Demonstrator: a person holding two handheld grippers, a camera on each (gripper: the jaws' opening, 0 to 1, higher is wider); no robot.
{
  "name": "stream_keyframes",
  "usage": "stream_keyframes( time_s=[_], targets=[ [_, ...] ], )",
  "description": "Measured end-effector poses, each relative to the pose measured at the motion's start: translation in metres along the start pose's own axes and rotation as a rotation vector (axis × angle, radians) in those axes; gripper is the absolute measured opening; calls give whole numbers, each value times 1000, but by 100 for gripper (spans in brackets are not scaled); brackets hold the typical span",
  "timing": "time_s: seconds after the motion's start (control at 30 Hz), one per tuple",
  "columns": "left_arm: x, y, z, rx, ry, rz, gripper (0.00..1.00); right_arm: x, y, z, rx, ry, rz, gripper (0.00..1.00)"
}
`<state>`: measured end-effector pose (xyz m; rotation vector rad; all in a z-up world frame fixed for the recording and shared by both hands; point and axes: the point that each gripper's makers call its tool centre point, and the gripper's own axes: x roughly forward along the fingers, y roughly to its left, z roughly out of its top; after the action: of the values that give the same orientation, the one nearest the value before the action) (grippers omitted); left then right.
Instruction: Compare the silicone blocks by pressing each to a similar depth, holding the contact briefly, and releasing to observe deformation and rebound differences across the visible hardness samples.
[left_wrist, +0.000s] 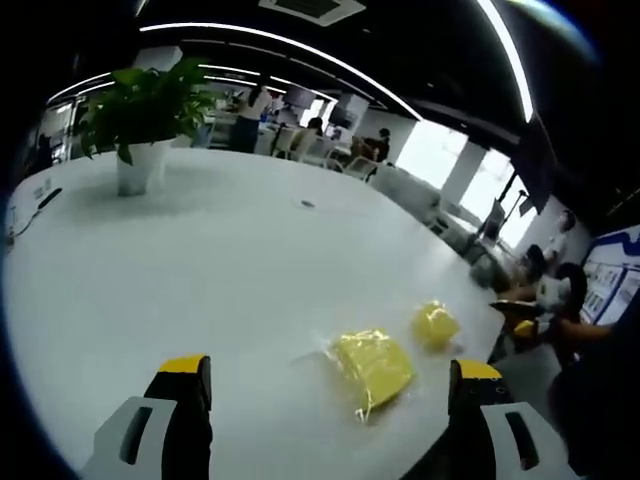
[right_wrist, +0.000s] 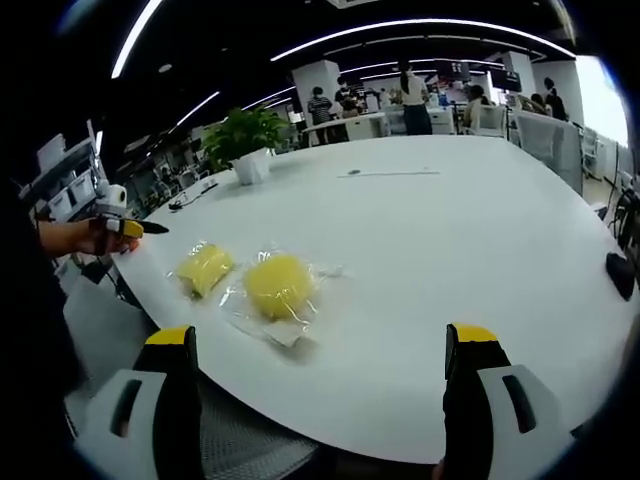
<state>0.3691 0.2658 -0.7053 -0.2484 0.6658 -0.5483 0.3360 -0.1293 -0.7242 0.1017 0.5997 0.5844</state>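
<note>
Both grippers off the table, jaws spread, nothing held: left gripper (left_wrist: 330, 395), right gripper (right_wrist: 318, 385). Two yellow silicone blocks in clear wrap sit close to the near edge of the white table (right_wrist: 450, 260). The nearer block (right_wrist: 277, 285) is rounded; the second block (right_wrist: 203, 268) lies just beside it along that edge. Judgement: no press started. Come straight down on the nearer block's middle, match depth, hold, lift clean. The wrap may slide, so press slowly. Potted plant (right_wrist: 247, 140) stands far across.

Open table (right_wrist: 450, 230) around blocks (right_wrist: 278, 284)
</note>
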Motion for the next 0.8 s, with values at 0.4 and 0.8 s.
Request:
stream_keyframes(
  time_s=[0.4, 0.8],
  targets=[
    [20, 1, -10, -82, 6, -22, 94, -2, 1, 0, -9, 18, 7, 96],
    [39, 9, -9, -270, -35, -10, 77, 0, 7, -1, 3, 7, 6, 96]
  ],
)
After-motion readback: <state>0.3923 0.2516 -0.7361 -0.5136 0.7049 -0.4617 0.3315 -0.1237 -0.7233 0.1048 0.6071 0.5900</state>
